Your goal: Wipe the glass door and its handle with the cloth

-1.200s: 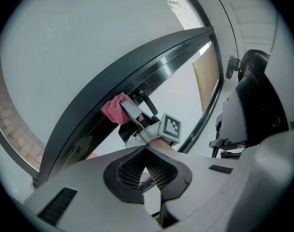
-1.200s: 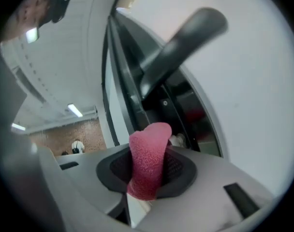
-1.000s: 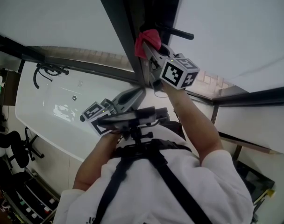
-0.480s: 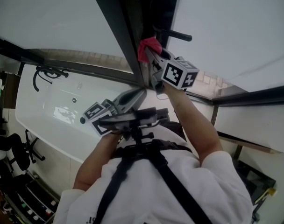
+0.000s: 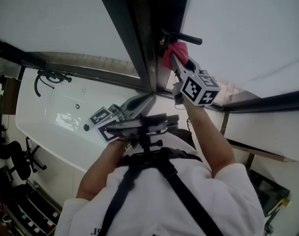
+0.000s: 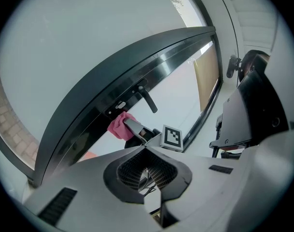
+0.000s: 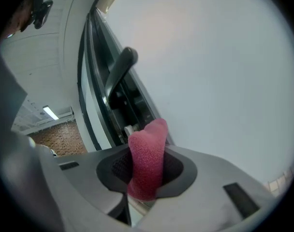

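A pink cloth [image 5: 174, 52] [image 7: 147, 158] [image 6: 120, 125] is clamped in my right gripper [image 5: 176, 59] [image 7: 146, 170], which is shut on it. The cloth sits just below the black lever handle [image 5: 182, 36] [image 7: 119, 69] [image 6: 147, 99] of the dark-framed glass door [image 5: 134, 38], close to the frame beside the frosted pane [image 5: 248, 28]. Whether the cloth touches the frame I cannot tell. My left gripper [image 5: 139, 102] [image 6: 146, 164] hangs lower, near the person's chest, jaws shut with nothing between them, pointing up at the door.
A second frosted pane [image 5: 51, 18] lies left of the frame. A white wall panel [image 5: 56, 112] with a black hook [image 5: 48, 75] is at the left. Chairs and shelving [image 5: 12, 181] stand at the lower left. The person's white shirt and black harness straps [image 5: 154, 181] fill the bottom.
My right gripper has carried the pink cloth rightward along the door frame, from the frame's left part to just beneath the lever handle. The left gripper has stayed put.
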Demonstrator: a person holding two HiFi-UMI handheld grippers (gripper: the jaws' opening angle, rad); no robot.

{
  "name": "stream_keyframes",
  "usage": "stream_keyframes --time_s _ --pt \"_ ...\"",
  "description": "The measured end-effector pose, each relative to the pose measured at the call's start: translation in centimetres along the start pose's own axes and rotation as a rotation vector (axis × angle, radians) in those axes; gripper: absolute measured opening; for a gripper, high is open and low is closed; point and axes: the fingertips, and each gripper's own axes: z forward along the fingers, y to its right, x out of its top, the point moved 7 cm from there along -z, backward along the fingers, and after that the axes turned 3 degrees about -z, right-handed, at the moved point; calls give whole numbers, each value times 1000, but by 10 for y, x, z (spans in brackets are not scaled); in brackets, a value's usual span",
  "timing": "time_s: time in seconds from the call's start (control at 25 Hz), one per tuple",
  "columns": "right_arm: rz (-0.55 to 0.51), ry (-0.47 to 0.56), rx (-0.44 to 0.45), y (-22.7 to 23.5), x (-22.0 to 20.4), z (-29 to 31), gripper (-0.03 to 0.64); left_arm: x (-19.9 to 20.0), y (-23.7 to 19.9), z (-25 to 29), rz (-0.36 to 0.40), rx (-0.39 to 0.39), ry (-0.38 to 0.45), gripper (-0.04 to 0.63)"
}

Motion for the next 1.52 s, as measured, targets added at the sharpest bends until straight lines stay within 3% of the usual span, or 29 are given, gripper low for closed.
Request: stream_keyframes --time_s 0.2,0.52,0.76,1.52 --pt "-80 66 105 -35 28 3 95 0 -1 1 -2 -11 -10 -8" --pt "-34 45 209 -49 59 42 95 0 3 1 5 -11 -2 -8" --pt "-11 88 264 -49 60 45 95 1 3 -1 6 -8 4 -8" --pt "-101 120 247 -46 61 6 94 -1 0 4 -12 -29 -29 -8"
